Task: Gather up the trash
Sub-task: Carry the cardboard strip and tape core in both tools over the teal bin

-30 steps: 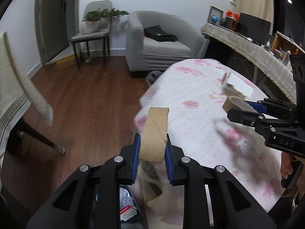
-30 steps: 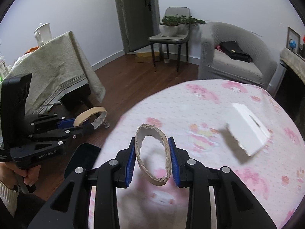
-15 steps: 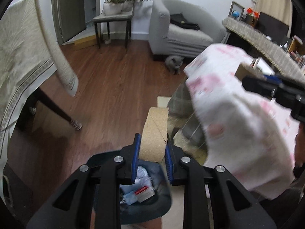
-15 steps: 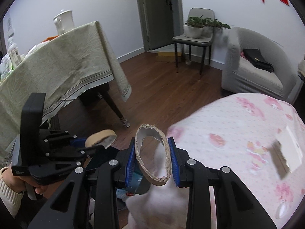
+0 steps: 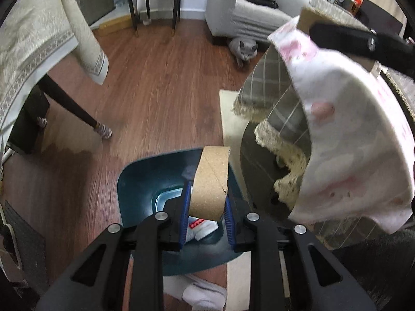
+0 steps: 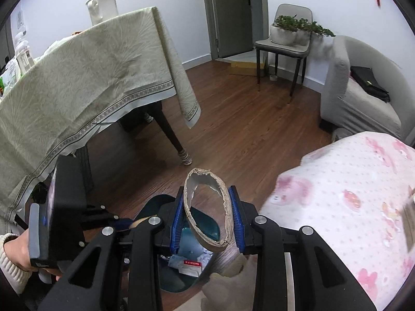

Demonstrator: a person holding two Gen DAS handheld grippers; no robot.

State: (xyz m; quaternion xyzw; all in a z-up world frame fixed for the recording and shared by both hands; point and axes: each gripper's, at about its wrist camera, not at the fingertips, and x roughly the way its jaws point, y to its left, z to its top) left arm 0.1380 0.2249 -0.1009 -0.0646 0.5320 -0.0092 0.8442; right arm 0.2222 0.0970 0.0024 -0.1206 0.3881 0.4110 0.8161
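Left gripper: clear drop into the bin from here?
Probably yes. The left gripper, shut on the cardboard ring, hangs right over the open teal bin; nothing sits between them.

The left gripper (image 5: 207, 217) hangs directly above the bin (image 5: 140, 189), a cardboard ring (image 5: 210, 181) between its fingers. Paper scraps (image 5: 201, 229) lie in the bin. Right of the bin, the draped table (image 5: 350, 142); behind it, on the floor, a cat (image 5: 243, 50) before the sofa (image 5: 233, 7). The right gripper (image 6: 207, 217) sits over the bin's right side, a torn ring (image 6: 207, 207) between its fingers, the left gripper on its left.
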